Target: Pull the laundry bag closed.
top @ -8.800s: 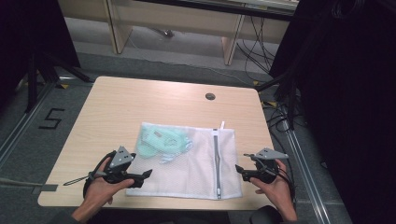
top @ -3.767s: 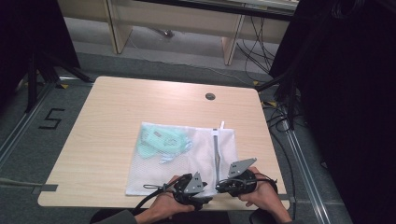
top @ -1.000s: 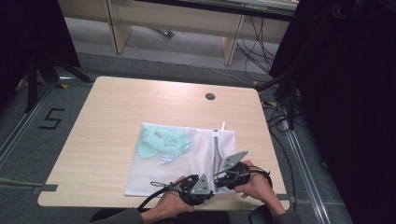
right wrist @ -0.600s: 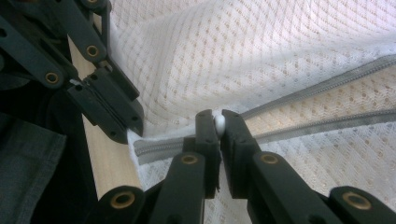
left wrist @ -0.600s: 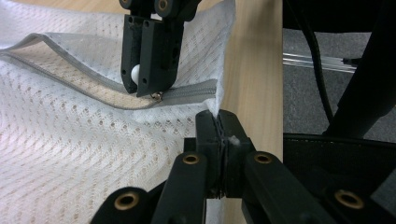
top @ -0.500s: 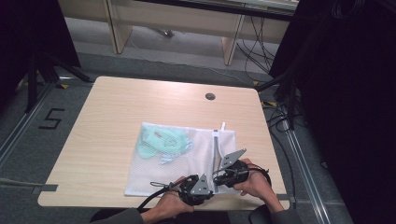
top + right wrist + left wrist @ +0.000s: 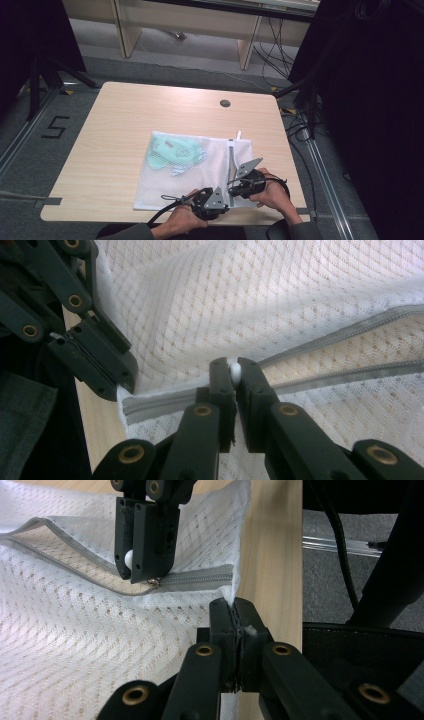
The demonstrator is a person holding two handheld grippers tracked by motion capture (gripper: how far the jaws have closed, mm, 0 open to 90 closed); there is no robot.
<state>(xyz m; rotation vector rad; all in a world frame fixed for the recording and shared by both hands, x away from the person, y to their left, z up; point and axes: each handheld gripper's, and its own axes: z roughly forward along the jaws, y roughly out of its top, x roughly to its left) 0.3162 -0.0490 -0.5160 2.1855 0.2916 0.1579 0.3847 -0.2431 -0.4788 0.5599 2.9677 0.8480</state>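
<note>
A white mesh bag (image 7: 200,172) lies flat on the wooden table (image 7: 125,125), with a teal garment (image 7: 172,152) at its far left part. A grey zipper (image 7: 200,580) runs along the bag's right side. My left gripper (image 7: 234,611) is shut on the bag's near right corner, at the zipper's end. My right gripper (image 7: 231,371) is shut on the zipper's white pull (image 7: 235,372), just beyond that corner. Past the pull the two zipper tracks (image 7: 340,347) spread apart; between the pull and the corner they are joined. Both grippers (image 7: 227,192) meet at the table's near edge.
A round cable hole (image 7: 225,103) sits in the table's far right part. Bare wood lies left of and beyond the bag. Cables and a floor rail (image 7: 320,165) run off the table's right edge.
Since the earliest frame both grippers have come in from the bag's two sides to its near right corner. Over the last second nothing has visibly moved.
</note>
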